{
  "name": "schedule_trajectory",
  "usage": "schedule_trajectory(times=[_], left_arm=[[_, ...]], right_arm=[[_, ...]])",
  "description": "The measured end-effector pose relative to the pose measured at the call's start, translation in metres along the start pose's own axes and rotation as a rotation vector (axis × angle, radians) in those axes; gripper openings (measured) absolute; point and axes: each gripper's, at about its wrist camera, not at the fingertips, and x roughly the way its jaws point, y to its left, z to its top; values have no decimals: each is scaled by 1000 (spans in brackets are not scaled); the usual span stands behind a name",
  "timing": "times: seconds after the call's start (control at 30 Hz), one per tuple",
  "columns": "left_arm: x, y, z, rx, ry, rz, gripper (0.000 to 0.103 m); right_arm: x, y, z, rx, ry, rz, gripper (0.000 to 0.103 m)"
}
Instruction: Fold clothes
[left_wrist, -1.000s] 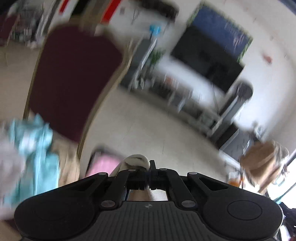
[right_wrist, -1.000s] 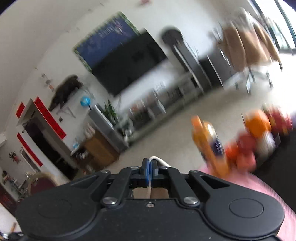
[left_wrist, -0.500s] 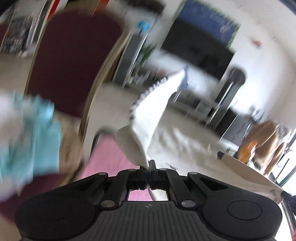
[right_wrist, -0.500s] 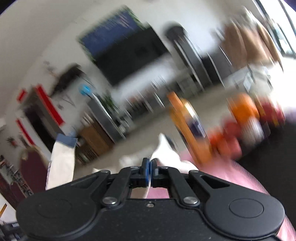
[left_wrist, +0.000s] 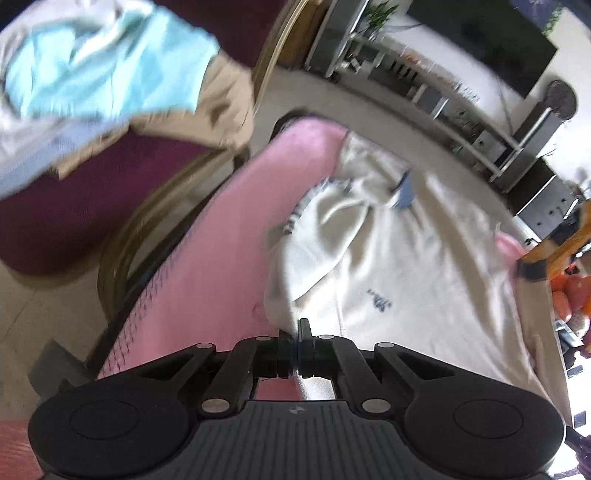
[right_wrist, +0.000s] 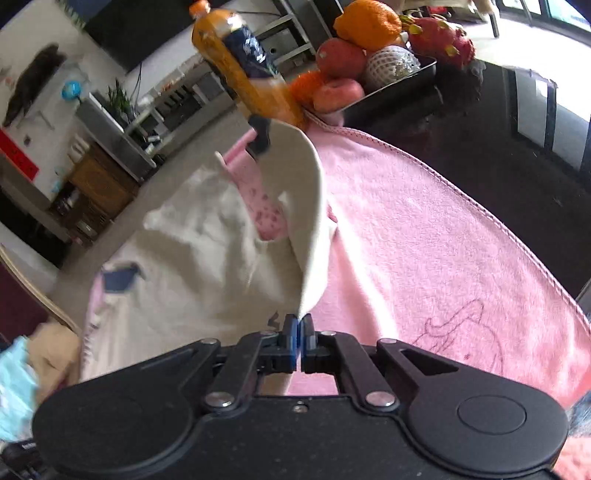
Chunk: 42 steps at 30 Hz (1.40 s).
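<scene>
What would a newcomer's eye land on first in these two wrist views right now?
Probably the cream garment spread over the pink towel, with the left gripper and right gripper each shut on an edge of it. Next, the orange drink bottle and fruit tray at the towel's far end.

small blue print on the cream garment (left_wrist: 380, 303) is too blurred to read.

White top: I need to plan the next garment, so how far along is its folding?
Done: the white top is spread on the pink towel. In hand: the left gripper and right gripper each pinch an edge. Left: no fold shows, and the clothes pile waits on the chair.
</scene>
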Motion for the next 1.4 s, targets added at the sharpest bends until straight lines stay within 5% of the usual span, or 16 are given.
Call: schedule_trajectory(times=[0.2,0.37,0.4,0.53,0.7,1.03,1.27,1.4], left_arm=[[-23,6,2,-16,-37,8,1],[-4,16,-23,4,50,61,1],[-4,18,-28,7,64,52,2],[-6,21,-42,17,110,-12,31],[-7,20,-51,-5,121,-83,40],[22,13,-71,-21,243,-129,43],[23,-3,-89,52,297,-176,43],[21,-24,-98,155,280,-187,43]], right_arm=[[1,0,8,1,12,-30,2],[35,-4,-5,-53,107,-113,7],[34,-5,-8,-51,117,-104,8],[23,-8,-14,-46,135,-35,30],[17,-11,-30,-29,146,142,45],[38,-27,-41,74,203,137,38],[53,5,-65,-97,339,263,38],[59,36,-85,-268,356,247,39]])
